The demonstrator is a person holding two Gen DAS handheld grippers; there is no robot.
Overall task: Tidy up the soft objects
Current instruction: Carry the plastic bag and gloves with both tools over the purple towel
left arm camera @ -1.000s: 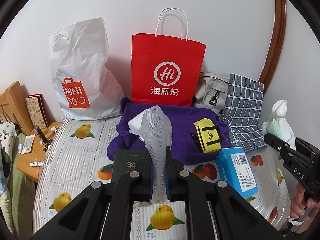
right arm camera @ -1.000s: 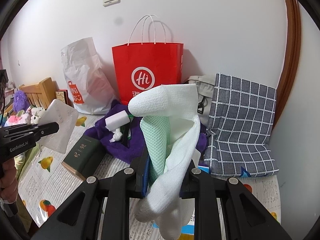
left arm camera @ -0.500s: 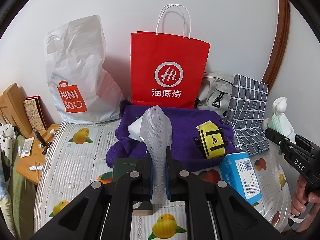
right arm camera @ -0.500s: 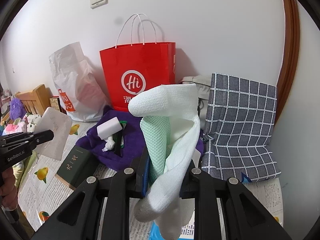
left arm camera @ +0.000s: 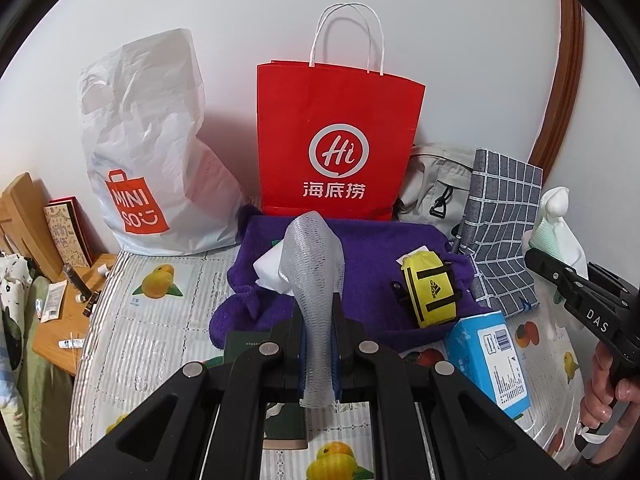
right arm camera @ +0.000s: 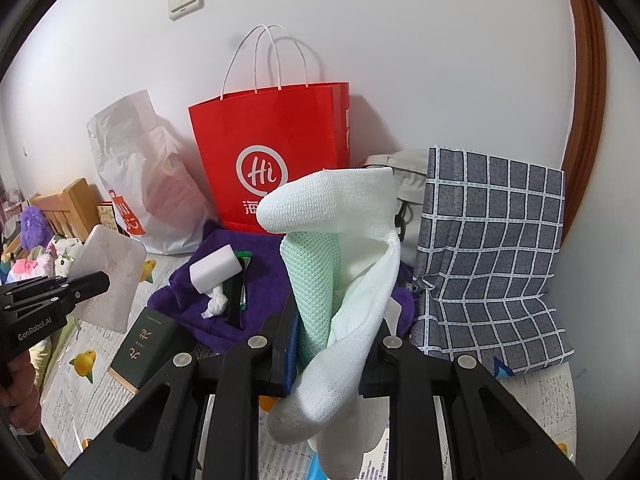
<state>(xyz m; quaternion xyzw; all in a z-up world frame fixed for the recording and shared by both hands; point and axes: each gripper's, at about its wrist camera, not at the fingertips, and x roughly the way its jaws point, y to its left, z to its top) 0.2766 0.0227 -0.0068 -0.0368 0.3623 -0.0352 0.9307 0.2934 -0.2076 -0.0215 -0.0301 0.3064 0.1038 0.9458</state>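
While both grippers hang above the fruit-print bed cover (left arm camera: 132,320), each is clamped on something soft. Left gripper (left arm camera: 318,344) pinches a grey mesh cloth (left arm camera: 314,264) between its fingers; the cloth rises past the fingertips, flops forward, and its lower end hangs below the jaws. Right gripper (right arm camera: 328,344) grips a white sock (right arm camera: 340,208) together with a mint green mesh piece (right arm camera: 314,280); the sock folds over above the fingertips, with its tail drooping under the jaws. Behind both: purple towel (left arm camera: 372,248) on the bed with a yellow pouch (left arm camera: 430,292) on it and a white sponge block (right arm camera: 216,268) near its left end. Red paper bag (left arm camera: 340,132) and white Miniso bag (left arm camera: 148,152) lean on the wall; checked grey cloth (right arm camera: 492,264) at right. Blue tissue pack (left arm camera: 486,360) just beside the towel's front right edge, dark green box (right arm camera: 144,348) at its front left.
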